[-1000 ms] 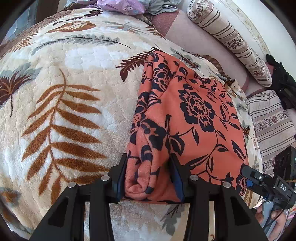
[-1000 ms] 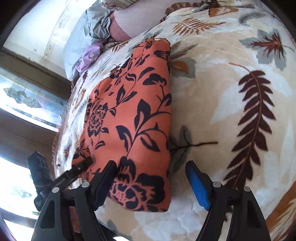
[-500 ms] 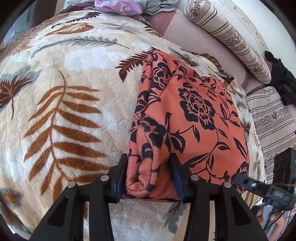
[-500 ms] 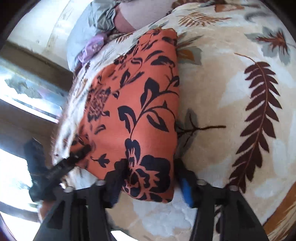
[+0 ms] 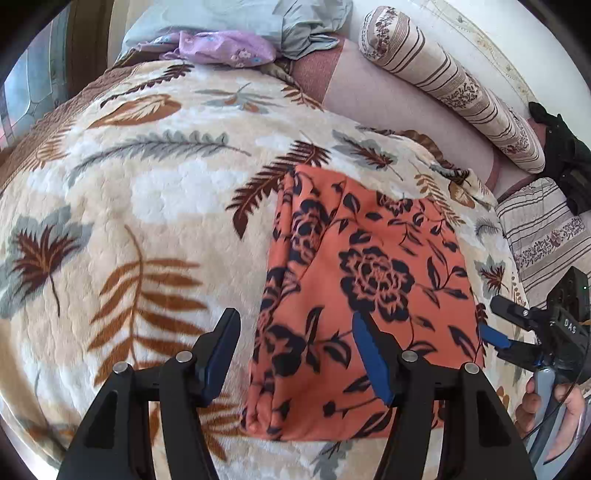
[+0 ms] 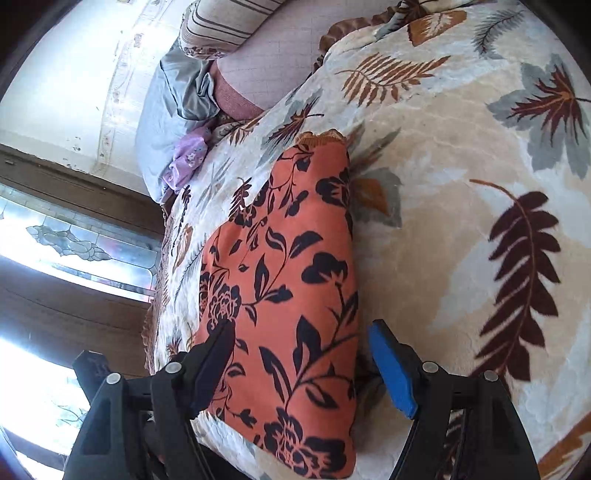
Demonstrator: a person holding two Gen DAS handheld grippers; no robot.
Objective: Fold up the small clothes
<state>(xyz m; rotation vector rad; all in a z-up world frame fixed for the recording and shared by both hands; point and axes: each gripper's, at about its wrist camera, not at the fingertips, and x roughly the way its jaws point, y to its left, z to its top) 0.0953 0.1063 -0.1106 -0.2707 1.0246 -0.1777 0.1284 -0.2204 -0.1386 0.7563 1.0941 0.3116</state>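
An orange cloth [image 5: 369, 291] with a dark flower print lies folded into a long, flat block on a cream blanket [image 5: 122, 206] printed with brown and grey leaves, which covers a bed. Its rolled fold edge runs along the side nearer the left gripper, and its near end lies close to the blanket's front edge.

The left gripper [image 5: 295, 354] hovers above the near end of the cloth with its fingers [image 5: 221, 350] spread wide. They have just been opening, and the cloth's fold edge lies below the gap between them, free of both pads. The right gripper [image 6: 301, 360] hangs over the opposite long edge of the cloth [image 6: 280, 295], its fingers [image 6: 389, 371] also wide and just opened further; the cloth lies below the gap, and neither pad presses on it. In the left view the right gripper [image 5: 493, 325] shows at the cloth's far corner, with a hand [image 5: 546, 410] around its handle.

Beyond the blanket lie a striped bolster [image 5: 454, 88], a grey pillow [image 5: 258, 18] and a lilac garment [image 5: 225, 48]. A window [image 6: 55, 243] with patterned glass stands beside the bed.
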